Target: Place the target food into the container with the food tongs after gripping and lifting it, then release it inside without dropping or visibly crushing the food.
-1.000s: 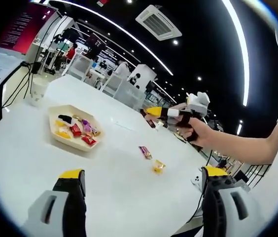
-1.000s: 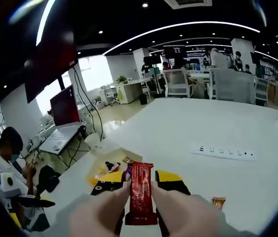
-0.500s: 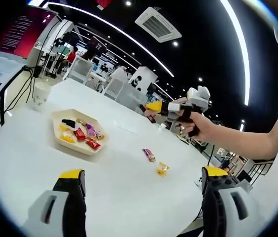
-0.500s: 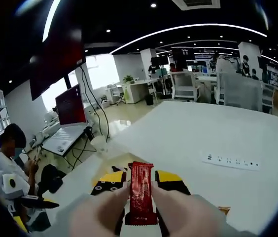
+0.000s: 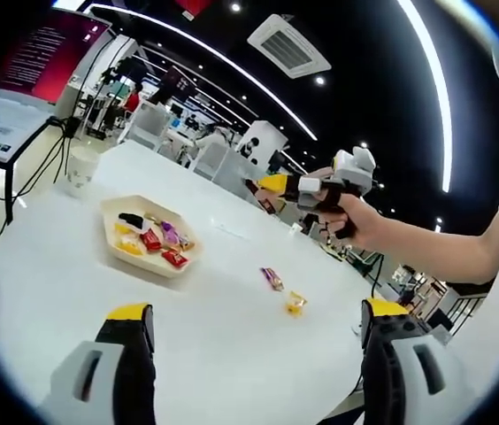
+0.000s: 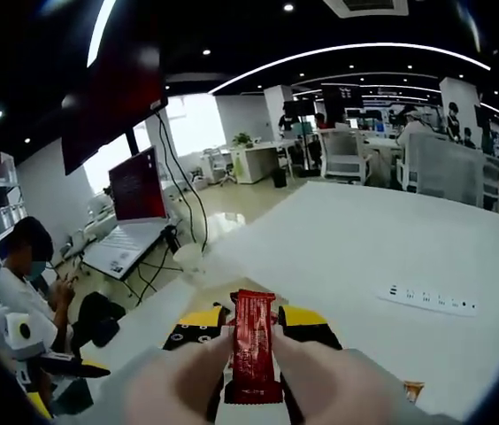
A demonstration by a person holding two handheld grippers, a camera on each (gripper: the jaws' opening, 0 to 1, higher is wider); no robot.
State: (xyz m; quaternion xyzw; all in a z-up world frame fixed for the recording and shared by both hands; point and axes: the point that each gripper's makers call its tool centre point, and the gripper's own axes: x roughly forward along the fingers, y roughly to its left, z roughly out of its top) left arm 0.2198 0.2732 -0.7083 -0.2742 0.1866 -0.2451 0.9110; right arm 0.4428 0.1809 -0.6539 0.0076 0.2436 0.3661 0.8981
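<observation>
On the white desk (image 5: 99, 274), a beige tray (image 5: 150, 263) of wrapped candies sits left; two loose candies (image 5: 283, 290) lie farther right. A hand (image 5: 356, 221) holds the right gripper (image 6: 253, 332) raised above, fingers clamped on a red candy bar (image 6: 254, 345). Left gripper (image 5: 249, 332) fingers spread wide, holding nothing.

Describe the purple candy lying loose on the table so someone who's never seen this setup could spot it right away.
On the white table, look past the beige tray of sweets toward the open side. Two wrapped pieces lie loose there: the purple candy is the longer, darker one nearer the tray, and the yellow candy beside it is shorter and brighter.
</observation>
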